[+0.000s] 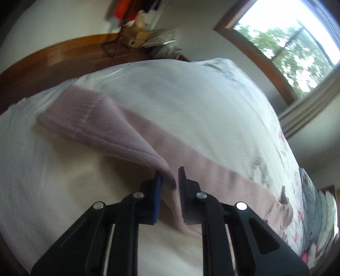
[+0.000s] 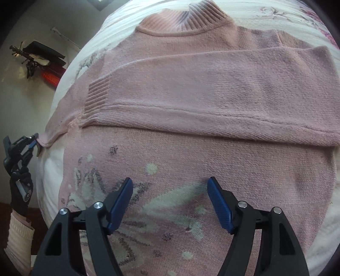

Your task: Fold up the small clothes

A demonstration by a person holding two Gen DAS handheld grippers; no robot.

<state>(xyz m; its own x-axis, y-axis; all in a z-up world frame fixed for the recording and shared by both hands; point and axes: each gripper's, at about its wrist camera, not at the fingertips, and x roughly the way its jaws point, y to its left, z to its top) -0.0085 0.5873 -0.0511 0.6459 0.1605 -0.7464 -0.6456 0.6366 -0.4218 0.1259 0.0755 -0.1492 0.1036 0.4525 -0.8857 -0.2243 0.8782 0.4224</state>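
A pink knit sweater (image 2: 212, 148) lies flat on the bed, ribbed collar (image 2: 191, 19) at the far end. One sleeve is folded across the chest, its ribbed cuff (image 2: 96, 97) to the left. My right gripper (image 2: 170, 181) hangs open just over the pale flower pattern (image 2: 165, 203) on the lower front, holding nothing. My left gripper (image 1: 170, 176) is shut on a pinch of the sweater's (image 1: 119, 127) side edge, which tents up from the bed. The right wrist view shows the left gripper (image 2: 35, 141) at the sweater's far left edge, held by a black-gloved hand (image 2: 21, 186).
A white bedspread (image 1: 191, 95) with a floral print at its right side (image 1: 297, 180) covers the bed. Brown wood (image 1: 53, 55) and a pile of clutter (image 1: 144, 36) lie beyond it. A window (image 1: 286, 38) is at upper right. Dark objects (image 2: 42, 57) sit past the bed's left side.
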